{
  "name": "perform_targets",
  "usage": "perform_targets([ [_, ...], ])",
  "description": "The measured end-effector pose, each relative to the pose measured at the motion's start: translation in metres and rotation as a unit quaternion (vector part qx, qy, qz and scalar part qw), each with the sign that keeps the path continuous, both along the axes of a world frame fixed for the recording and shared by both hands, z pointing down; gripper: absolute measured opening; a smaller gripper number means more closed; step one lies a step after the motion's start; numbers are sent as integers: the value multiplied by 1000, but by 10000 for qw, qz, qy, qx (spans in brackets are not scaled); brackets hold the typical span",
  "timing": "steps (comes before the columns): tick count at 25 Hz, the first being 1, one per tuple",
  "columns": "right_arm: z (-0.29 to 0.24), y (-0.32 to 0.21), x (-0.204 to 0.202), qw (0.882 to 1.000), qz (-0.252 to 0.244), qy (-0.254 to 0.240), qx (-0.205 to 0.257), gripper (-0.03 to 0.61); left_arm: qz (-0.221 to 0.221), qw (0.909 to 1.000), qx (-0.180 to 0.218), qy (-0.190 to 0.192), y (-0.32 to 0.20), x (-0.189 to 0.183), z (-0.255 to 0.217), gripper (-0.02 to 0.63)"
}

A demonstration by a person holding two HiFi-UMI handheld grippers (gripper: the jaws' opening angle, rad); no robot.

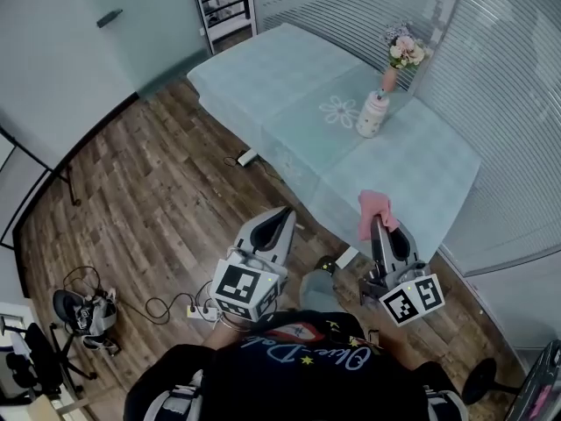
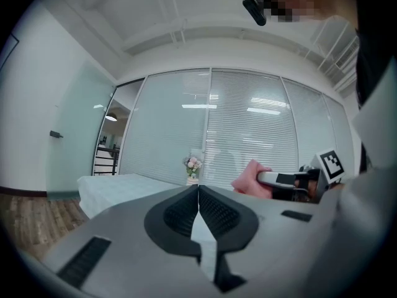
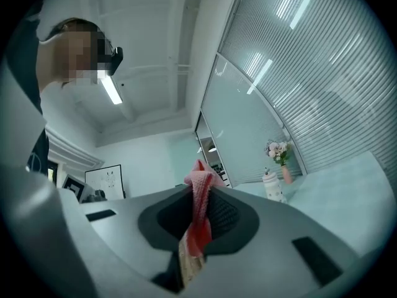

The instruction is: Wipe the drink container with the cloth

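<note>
Right gripper (image 3: 200,194): jaws clamped on the pink knitted cloth (image 3: 198,213). A tuft pokes out past the tips and more hangs down between the pads.
Left gripper (image 2: 198,192): jaws pressed together, nothing between them, held low beside the right one.
Drink container: the white dotted bottle with a lid (image 1: 372,115) stands upright on the pale teal checked table (image 1: 263,77), just beside a slim pink vase of flowers (image 1: 391,77) and well apart from both grippers.
Step in hand: looks like the approach. The cloth is in hand and the bottle has not been reached yet.
How to do it well: carry the cloth in over the table's near end and lead with the loose tuft, so fabric rather than jaw meets the bottle. I'd open the left gripper and steady the bottle at its body before rubbing.
Watch for: the vase stands close, so a wide sweep could knock it. Short strokes down the near side look safer.
</note>
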State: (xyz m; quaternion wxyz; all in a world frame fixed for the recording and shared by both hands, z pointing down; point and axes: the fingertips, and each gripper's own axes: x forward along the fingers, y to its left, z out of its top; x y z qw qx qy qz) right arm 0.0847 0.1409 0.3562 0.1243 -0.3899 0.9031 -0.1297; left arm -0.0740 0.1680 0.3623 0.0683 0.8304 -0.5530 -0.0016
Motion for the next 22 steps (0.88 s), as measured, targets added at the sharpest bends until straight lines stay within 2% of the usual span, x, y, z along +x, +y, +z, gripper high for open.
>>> perform_targets([
  [12, 3, -95, 2, 9998, -109, -157, -20, 25, -86, 9999, 38, -126, -85, 0, -4, 5],
  [17, 6, -137, 13, 9998, -96, -175, 3, 25, -177, 9998, 79, -88, -127, 4, -3, 5],
  [22, -1, -174, 31, 9998, 22, -202, 13, 25, -86, 9999, 61, -127, -163, 16, -10, 5],
])
